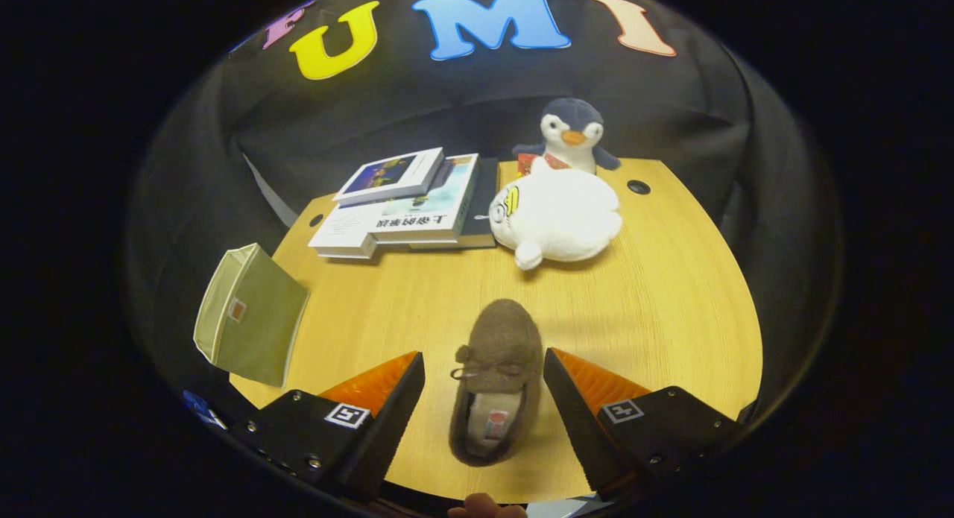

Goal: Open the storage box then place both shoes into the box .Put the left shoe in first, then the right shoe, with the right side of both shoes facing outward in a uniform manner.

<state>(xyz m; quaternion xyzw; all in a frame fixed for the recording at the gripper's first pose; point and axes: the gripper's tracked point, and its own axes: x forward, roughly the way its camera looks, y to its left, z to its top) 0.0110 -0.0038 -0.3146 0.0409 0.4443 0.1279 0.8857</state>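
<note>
My tongs point(484, 387) stand spread wide, gripping nothing; the brown slipper point(496, 380) lies on the wooden table point(656, 302) between my two fingers, touching neither, its toe pointing to twelve o'clock away from me and its open heel end toward six o'clock, a small bow across its top and a pale lining with a little tag inside; the slipper's toe reaches just beyond my fingertips; at about nine o'clock from the slipper, well apart from it and hanging over the table's edge, stands the green fabric storage box point(250, 317), tilted, and I cannot tell what is inside it, nor whether it is open; at about eleven o'clock, beyond the slipper, lies a stack of books point(406, 205); at about one o'clock lies a white plush toy point(559, 216), just beside the books, and behind it a plush penguin point(570, 134) sits upright at the far edge of the table against the black cloth.
</note>
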